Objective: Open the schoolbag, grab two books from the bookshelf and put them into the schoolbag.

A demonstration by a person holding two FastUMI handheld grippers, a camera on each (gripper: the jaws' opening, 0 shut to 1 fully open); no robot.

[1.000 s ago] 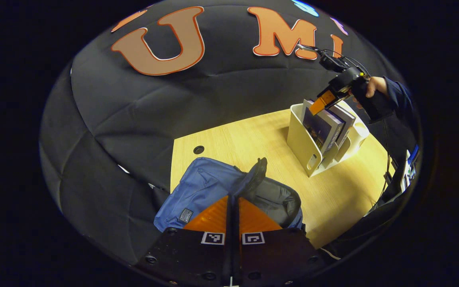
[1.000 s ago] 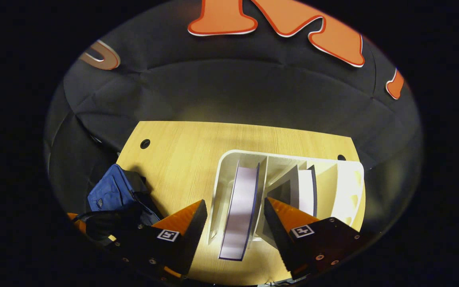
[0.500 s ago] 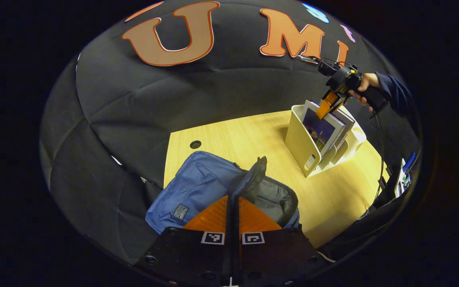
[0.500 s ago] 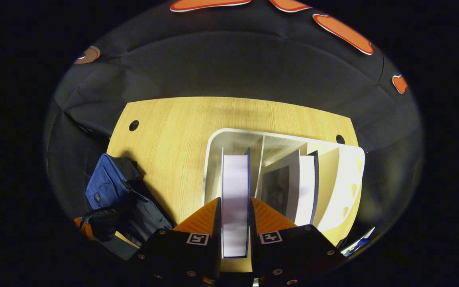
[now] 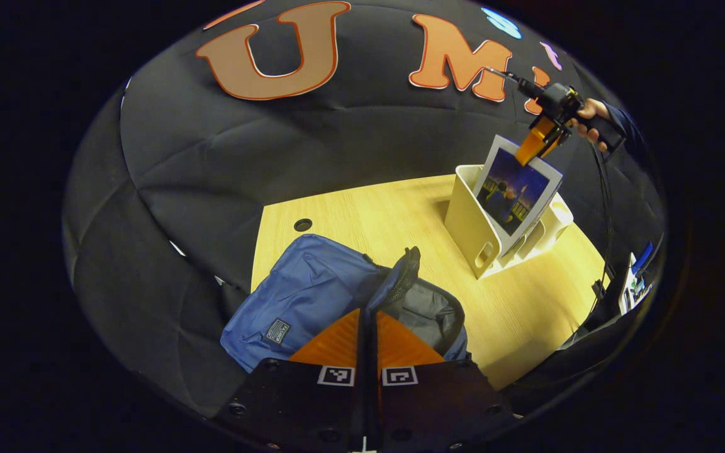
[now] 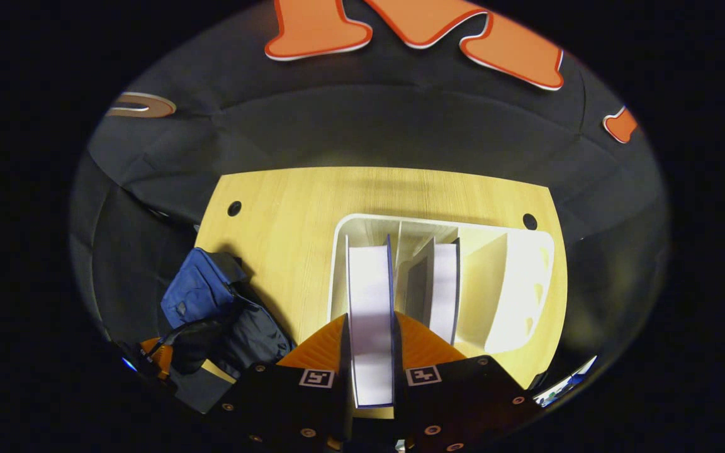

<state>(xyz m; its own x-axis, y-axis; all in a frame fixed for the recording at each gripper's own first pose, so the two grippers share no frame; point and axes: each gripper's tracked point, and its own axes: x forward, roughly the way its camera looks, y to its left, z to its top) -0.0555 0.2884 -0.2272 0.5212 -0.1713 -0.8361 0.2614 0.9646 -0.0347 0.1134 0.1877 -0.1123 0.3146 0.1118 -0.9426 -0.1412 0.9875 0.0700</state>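
1. Right gripper view: the right gripper (image 6: pixel 369 352) has its fingers pressed on both faces of a thick book (image 6: pixel 370 314), gripping its upper edge.
2. That book's lower end stands in the leftmost slot of the white bookshelf (image 6: pixel 526 289); in the left gripper view it sticks up well above the bookshelf rim, tilted, its dark picture cover (image 5: pixel 513 192) facing the camera.
3. A second book (image 6: pixel 441 286) leans in the next slot of the bookshelf, just beside the gripped one.
4. The bookshelf sits on the wooden surface (image 6: pixel 287 207), near its right back corner.
5. Left of the bookshelf, well apart from it, lies the blue schoolbag (image 5: pixel 312 292), its mouth open and the grey lining showing.
6. Left gripper view: the left gripper (image 5: pixel 367 340) has its fingers closed together at the near rim of the schoolbag's opening; whether they pinch any fabric I cannot tell.
7. A hand (image 5: pixel 592 116) holds the right gripper above the bookshelf.
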